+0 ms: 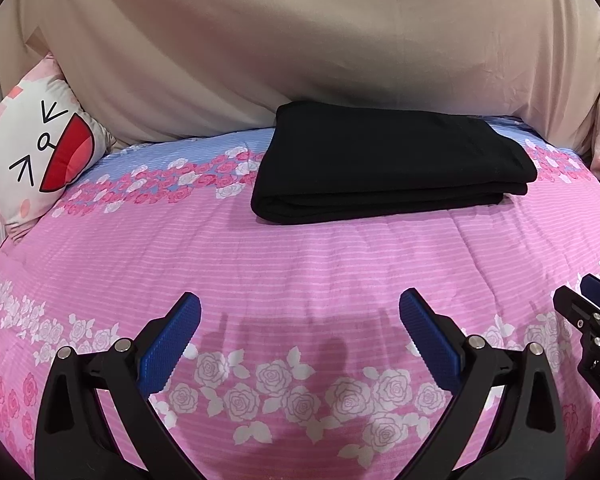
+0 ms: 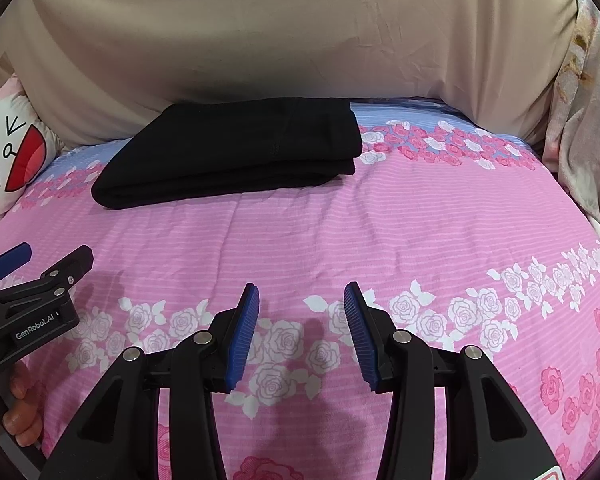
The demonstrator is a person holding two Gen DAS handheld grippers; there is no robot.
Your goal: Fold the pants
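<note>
Black pants (image 1: 388,164) lie folded into a flat rectangular stack at the far side of the bed, also seen as pants (image 2: 236,152) in the right wrist view. My left gripper (image 1: 300,306) hovers over the pink cover well short of them, jaws wide apart and empty. My right gripper (image 2: 301,296) hangs beside it, also short of the pants, open with a narrower gap and nothing between its blue pads (image 2: 242,336). Each gripper shows at the edge of the other's view: the right gripper (image 1: 588,304) and the left gripper (image 2: 40,264).
The bed carries a pink striped cover with rose bands (image 1: 300,264). A beige cloth (image 1: 300,48) hangs behind the pants. A cartoon-face cushion (image 1: 40,152) leans at the far left. Pale floral fabric (image 2: 580,120) stands at the right. Fingers of a hand (image 2: 18,412) grip the left tool.
</note>
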